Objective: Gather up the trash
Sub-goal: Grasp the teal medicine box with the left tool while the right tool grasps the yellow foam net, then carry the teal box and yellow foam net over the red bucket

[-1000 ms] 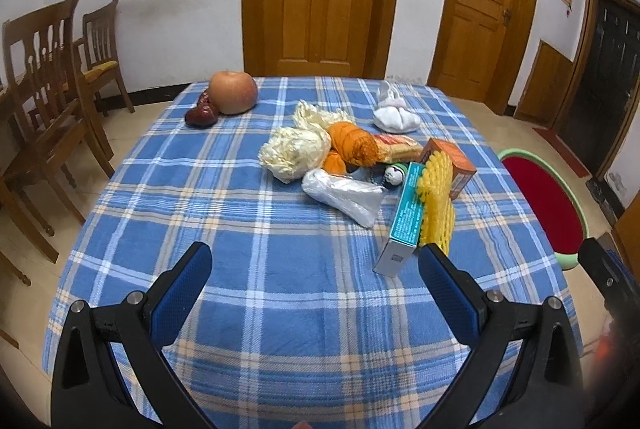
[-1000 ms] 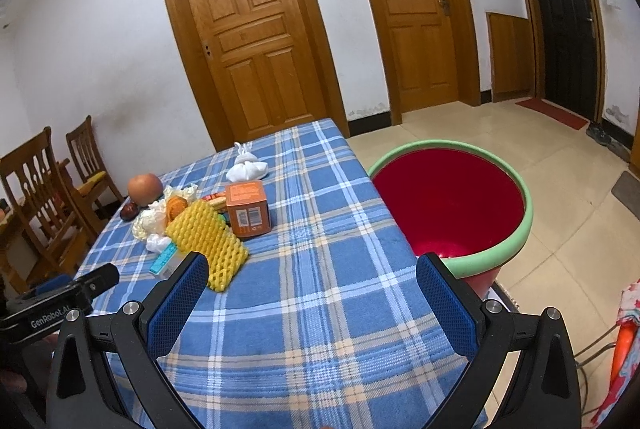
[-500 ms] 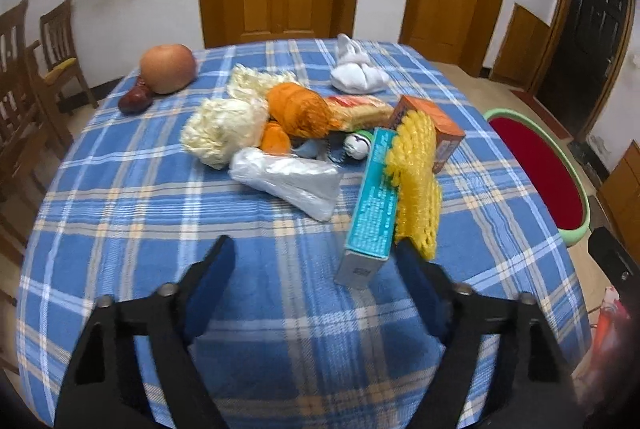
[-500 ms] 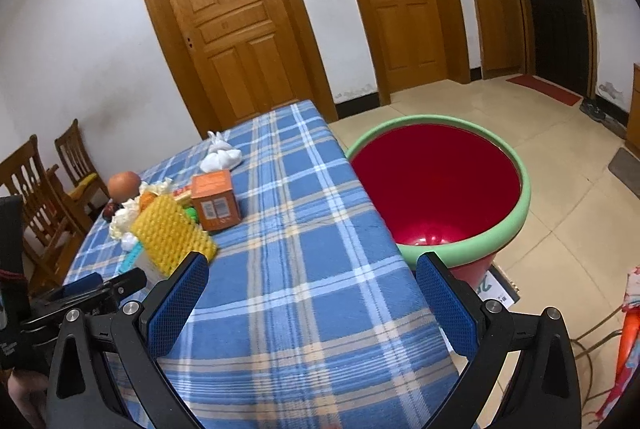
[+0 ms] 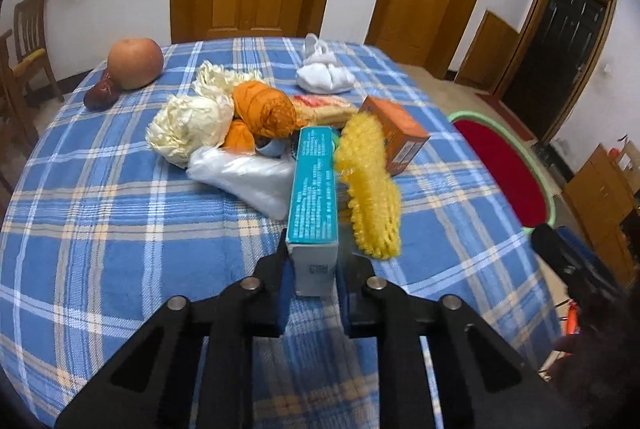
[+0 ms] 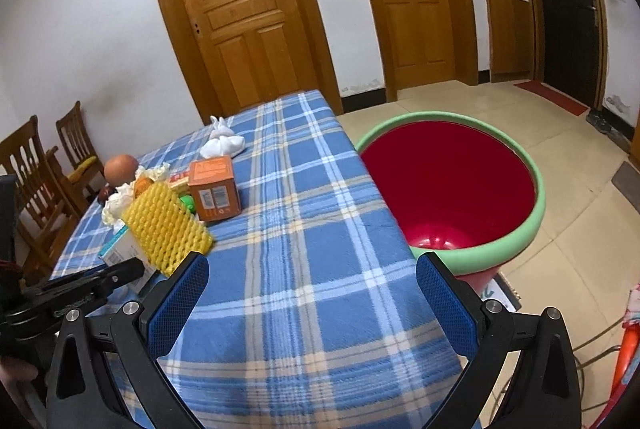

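Note:
My left gripper (image 5: pixel 314 269) is shut on the near end of a long teal box (image 5: pixel 314 185), which lies on the blue plaid table (image 5: pixel 120 197). A yellow foam net (image 5: pixel 370 185) leans on the box's right side. Behind them sit a clear plastic bag (image 5: pixel 248 177), cream foam wraps (image 5: pixel 188 125), an orange net (image 5: pixel 264 109), a snack wrapper (image 5: pixel 324 109), an orange carton (image 5: pixel 394 133) and a white tissue bundle (image 5: pixel 324 73). My right gripper (image 6: pixel 312 301) hangs open over the table's right edge, beside the red bin with a green rim (image 6: pixel 448 185).
An apple (image 5: pixel 136 63) and a dark red fruit (image 5: pixel 100 97) lie at the far left of the table. Wooden chairs (image 6: pixel 40 173) stand on the left. Doors line the back wall. The red bin (image 5: pixel 504 165) stands on the tiled floor right of the table.
My left gripper moved forward and down to the teal box and closed on its near end. The right gripper drifted a little toward the bin and stayed open.

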